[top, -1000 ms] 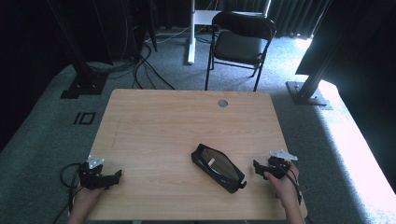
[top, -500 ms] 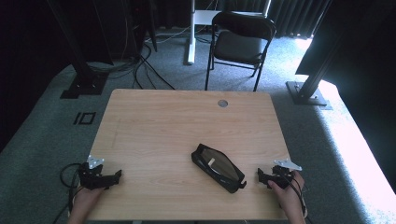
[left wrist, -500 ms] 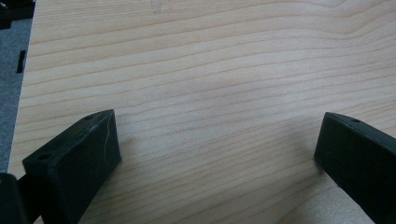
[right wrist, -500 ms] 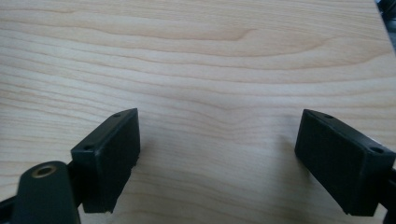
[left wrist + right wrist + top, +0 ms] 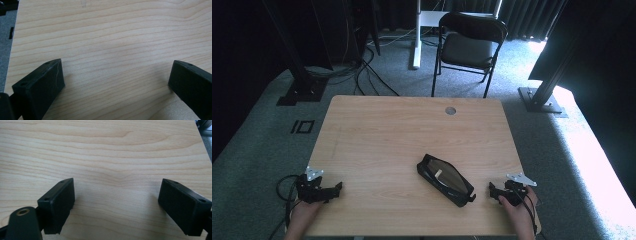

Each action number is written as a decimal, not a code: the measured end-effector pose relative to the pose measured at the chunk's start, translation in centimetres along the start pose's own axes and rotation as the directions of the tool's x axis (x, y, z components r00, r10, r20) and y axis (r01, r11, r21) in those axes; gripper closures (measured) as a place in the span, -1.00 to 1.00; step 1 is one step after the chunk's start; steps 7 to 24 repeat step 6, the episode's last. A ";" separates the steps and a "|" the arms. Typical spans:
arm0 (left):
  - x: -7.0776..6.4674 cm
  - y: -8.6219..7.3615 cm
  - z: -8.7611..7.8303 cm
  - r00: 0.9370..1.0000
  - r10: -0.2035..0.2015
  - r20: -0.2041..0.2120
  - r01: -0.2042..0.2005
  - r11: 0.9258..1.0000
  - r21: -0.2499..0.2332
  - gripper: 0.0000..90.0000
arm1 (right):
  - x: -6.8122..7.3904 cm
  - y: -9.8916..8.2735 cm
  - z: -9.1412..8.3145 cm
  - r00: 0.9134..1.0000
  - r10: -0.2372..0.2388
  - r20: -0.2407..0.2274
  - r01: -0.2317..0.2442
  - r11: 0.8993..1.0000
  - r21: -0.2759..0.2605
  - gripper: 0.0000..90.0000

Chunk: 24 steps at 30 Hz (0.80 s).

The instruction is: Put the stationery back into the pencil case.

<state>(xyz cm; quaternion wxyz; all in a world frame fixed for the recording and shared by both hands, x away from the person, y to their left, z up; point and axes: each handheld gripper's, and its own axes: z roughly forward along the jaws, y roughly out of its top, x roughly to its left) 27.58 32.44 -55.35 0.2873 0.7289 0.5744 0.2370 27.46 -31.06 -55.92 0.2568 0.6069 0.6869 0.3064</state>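
Note:
A black zip pouch lies slantwise on the wooden table, right of centre and towards the front. My left gripper rests at the front left corner and points right. Its jaws stand open over bare wood in the left gripper view. My right gripper sits at the front right corner, a short gap from the pouch's near end, pointing left. Its jaws have just been opening and now stand wide with only bare wood between them.
A round cable hole marks the table's far edge. Behind the table stands a black folding chair. Cables and stand feet lie on the grey carpet at the back left.
My right gripper has drawn back from the pouch towards the table's front right corner. The left gripper and the pouch have not moved.

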 end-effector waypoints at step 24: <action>0.0 0.0 0.0 1.000 0.000 0.000 0.000 1.000 0.000 -0.99 | 0.0 0.0 0.0 1.000 0.001 -0.001 -0.001 1.000 0.000 -0.70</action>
